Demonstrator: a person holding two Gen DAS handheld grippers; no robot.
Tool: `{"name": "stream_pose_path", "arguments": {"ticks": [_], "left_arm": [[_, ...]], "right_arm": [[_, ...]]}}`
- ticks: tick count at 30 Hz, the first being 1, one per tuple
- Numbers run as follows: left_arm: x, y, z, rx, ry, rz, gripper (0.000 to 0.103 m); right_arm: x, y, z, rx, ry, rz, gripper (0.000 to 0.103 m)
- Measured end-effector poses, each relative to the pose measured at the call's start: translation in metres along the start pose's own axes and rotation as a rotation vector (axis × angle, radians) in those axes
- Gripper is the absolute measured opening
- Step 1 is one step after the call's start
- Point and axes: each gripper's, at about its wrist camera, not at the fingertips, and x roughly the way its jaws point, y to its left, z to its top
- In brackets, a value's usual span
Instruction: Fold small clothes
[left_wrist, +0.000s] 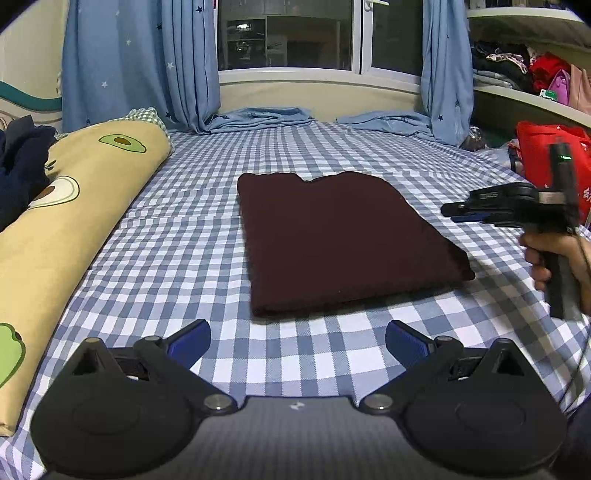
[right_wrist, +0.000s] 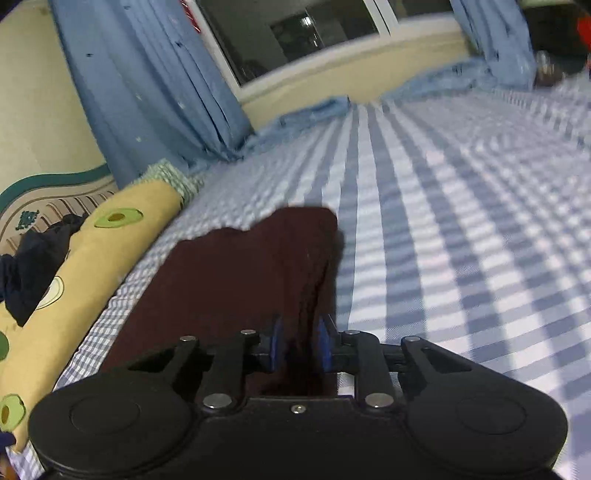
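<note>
The left gripper (left_wrist: 297, 341) hovers with fingers spread wide over the checked bedsheet (left_wrist: 192, 229), just short of the near edge of one folded maroon garment (left_wrist: 343, 236). The right gripper (right_wrist: 298, 345) has its blue pads (right_wrist: 276, 343) drawn narrow around the garment's right edge. One avocado-print bolster (left_wrist: 74, 206) lies left; two blue curtains (left_wrist: 140, 62) hang beyond.

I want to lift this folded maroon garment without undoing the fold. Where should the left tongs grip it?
Grip the near-left corner of the maroon garment, coming in low from the near side over the checked bedsheet. The stacked layers end flush there, so one pinch should catch them all. The left tongs are open and already face that edge.
</note>
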Motion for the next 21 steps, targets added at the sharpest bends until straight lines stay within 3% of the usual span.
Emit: {"name": "stream_pose_path", "arguments": {"ticks": [4,6,7,8,9,14,16,18,21], "left_arm": [[0.003,-0.006,0.001,0.005,0.005,-0.004,0.102],[0.003,-0.010,0.002,0.014,0.005,-0.004,0.102],[0.002,-0.011,0.003,0.022,0.002,-0.002,0.102],[0.000,-0.013,0.003,0.027,0.000,-0.001,0.102],[-0.002,-0.014,0.003,0.031,-0.002,-0.002,0.102],[-0.008,-0.017,0.002,0.044,-0.006,0.012,0.102],[-0.009,-0.018,0.003,0.052,-0.014,0.028,0.102],[-0.011,-0.019,0.003,0.052,-0.018,0.022,0.102],[-0.012,-0.020,0.003,0.047,-0.022,0.014,0.102]], "right_arm": [[-0.027,0.009,-0.015,-0.008,-0.016,0.114,0.024],[-0.025,0.013,-0.026,-0.017,0.023,0.158,0.023],[-0.020,0.011,-0.031,-0.015,0.046,0.155,0.023],[-0.013,0.008,-0.038,-0.018,0.080,0.118,0.016],[-0.007,0.003,-0.043,-0.010,0.108,0.083,0.000],[-0.012,-0.014,-0.051,0.044,0.122,0.075,0.000],[-0.025,-0.006,-0.049,0.007,0.110,0.073,0.021],[-0.051,0.006,-0.047,-0.045,0.061,0.049,0.065],[-0.092,0.030,-0.049,-0.185,-0.019,0.007,0.077]]}}
